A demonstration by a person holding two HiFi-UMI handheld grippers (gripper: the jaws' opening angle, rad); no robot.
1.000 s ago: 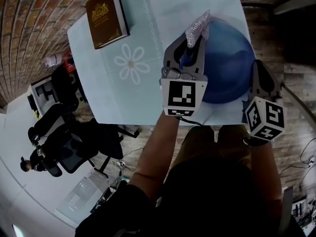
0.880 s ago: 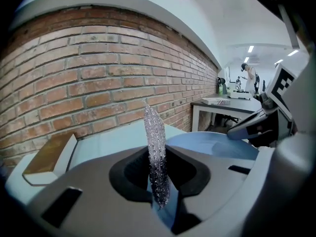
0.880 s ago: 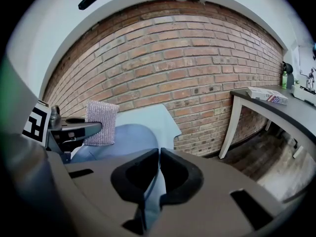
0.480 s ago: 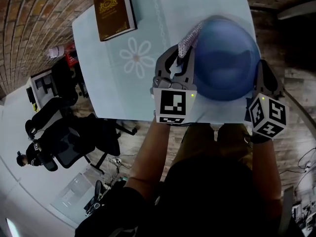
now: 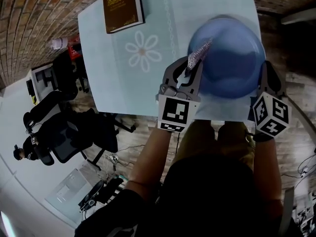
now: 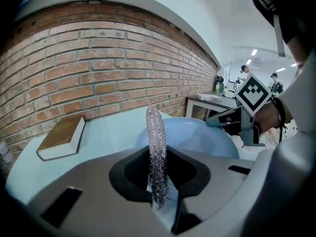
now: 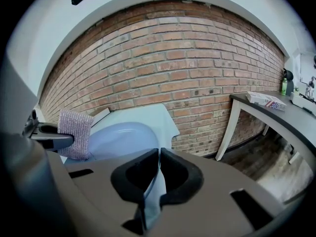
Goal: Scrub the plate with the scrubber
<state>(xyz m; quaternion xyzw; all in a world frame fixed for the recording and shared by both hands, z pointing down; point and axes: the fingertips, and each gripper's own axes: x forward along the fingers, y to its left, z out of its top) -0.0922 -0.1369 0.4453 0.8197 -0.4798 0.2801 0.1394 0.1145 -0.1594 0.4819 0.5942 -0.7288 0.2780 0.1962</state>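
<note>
On the table point(image 5: 163, 83), right gripper point(image 5: 265, 75) pinches the plate point(image 5: 232, 58) steady at its 4 o'clock rim, while left gripper point(image 5: 190, 68) clamps the scrubber point(image 5: 198, 54) over 9 o'clock.

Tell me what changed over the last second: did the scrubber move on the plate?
The left claw, shut on the scrubber, swept it from the far-left rim of the plate inward, toward the person. The right claw stays clamped on the plate's near rim; the book is unmoved.

Even indoor light, strong fisheye distortion
</note>
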